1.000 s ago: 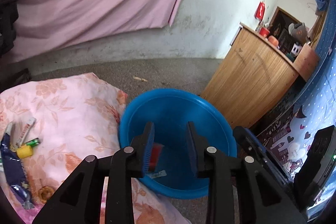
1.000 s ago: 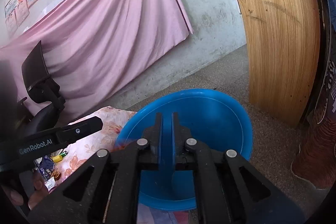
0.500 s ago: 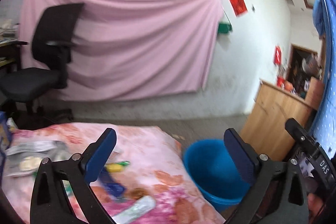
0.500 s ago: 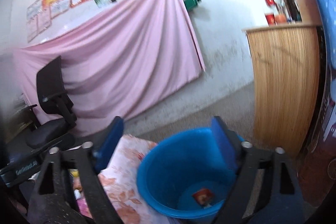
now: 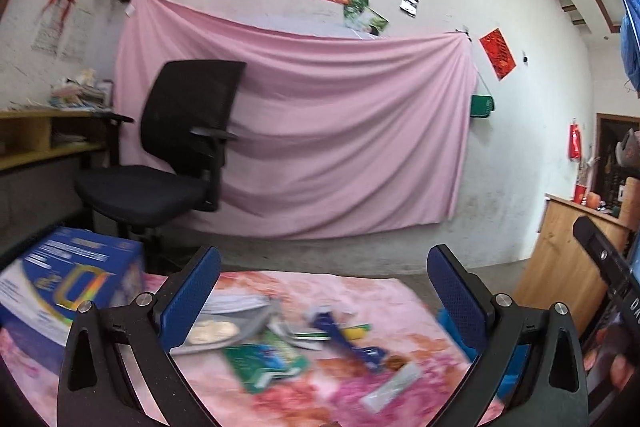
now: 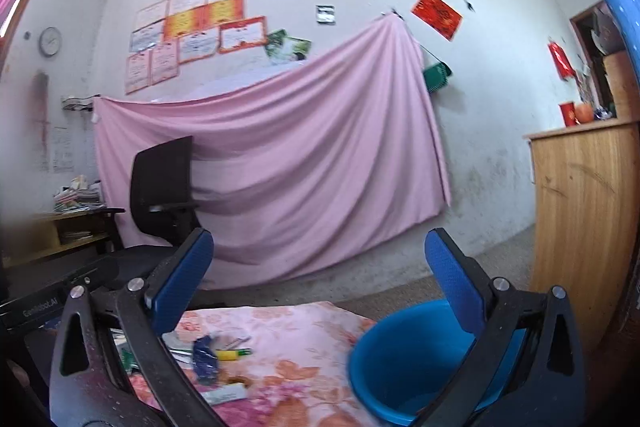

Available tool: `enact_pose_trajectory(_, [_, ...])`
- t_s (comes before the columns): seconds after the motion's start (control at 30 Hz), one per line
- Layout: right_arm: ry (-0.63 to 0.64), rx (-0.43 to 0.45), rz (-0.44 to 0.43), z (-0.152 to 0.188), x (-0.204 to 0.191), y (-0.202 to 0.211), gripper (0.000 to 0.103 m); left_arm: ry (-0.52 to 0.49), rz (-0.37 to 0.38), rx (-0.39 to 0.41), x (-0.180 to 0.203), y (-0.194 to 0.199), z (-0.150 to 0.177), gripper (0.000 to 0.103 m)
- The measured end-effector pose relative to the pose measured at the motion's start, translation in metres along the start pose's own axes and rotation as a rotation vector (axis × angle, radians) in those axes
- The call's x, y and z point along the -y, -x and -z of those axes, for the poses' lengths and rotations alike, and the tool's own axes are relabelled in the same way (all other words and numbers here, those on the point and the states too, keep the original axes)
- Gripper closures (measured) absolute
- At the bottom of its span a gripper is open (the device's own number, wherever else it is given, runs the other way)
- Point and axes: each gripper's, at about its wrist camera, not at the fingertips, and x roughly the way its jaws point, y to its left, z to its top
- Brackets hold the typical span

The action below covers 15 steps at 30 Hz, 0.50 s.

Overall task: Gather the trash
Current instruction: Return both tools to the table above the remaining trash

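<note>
Several pieces of trash lie on a pink floral cloth (image 5: 404, 301): a dark blue wrapper (image 5: 352, 341), a green packet (image 5: 264, 359), a white tube (image 5: 394, 385) and a clear bag (image 5: 218, 329). The blue wrapper (image 6: 206, 353) also shows in the right wrist view. A blue basin (image 6: 404, 355) stands at the cloth's right end. My left gripper (image 5: 324, 291) is open and empty above the trash. My right gripper (image 6: 320, 267) is open and empty, raised between cloth and basin.
A blue and white box (image 5: 68, 279) stands on the cloth's left side. A black office chair (image 5: 168, 163) stands behind it before a pink curtain (image 5: 340, 147). A wooden cabinet (image 6: 584, 211) stands right of the basin. A yellow shelf (image 5: 36, 143) is at far left.
Both grippers opened over the basin, lifted away and swung left toward the cloth. A red wrapper dropped into the basin.
</note>
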Motion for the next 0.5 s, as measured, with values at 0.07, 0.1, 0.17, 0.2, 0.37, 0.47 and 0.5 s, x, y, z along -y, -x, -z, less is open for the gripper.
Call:
enact_pose_trajectory(0.07, [0.014,0.012,-0.02,0.001,-0.014,0.001,0.0,-0.013,-0.021,0.007,-0.01,0.006,0.002,0.002])
enact_pose_trajectory(0.1, [0.021,0.016,-0.029,0.001,-0.02,0.001,0.0,-0.019,-0.029,0.007,-0.014,0.008,0.004,0.002])
enact_pose_trajectory(0.17, [0.034,0.01,-0.055,0.002,-0.033,0.0,0.0,-0.04,-0.048,0.001,-0.023,0.015,0.009,0.002])
enact_pose_trajectory(0.2, [0.041,0.002,-0.064,0.004,-0.037,-0.001,0.0,-0.053,-0.056,-0.005,-0.026,0.017,0.012,0.002])
enact_pose_trajectory(0.37, [0.083,-0.11,-0.096,0.02,-0.057,-0.017,0.0,-0.104,-0.066,-0.081,-0.034,0.012,0.029,0.002])
enact_pose_trajectory(0.47, [0.108,-0.198,-0.107,0.032,-0.064,-0.03,0.0,-0.096,-0.072,-0.151,-0.041,-0.001,0.036,0.002])
enact_pose_trajectory(0.5, [0.114,-0.22,-0.108,0.036,-0.066,-0.033,0.0,-0.089,-0.072,-0.183,-0.044,-0.006,0.038,0.002])
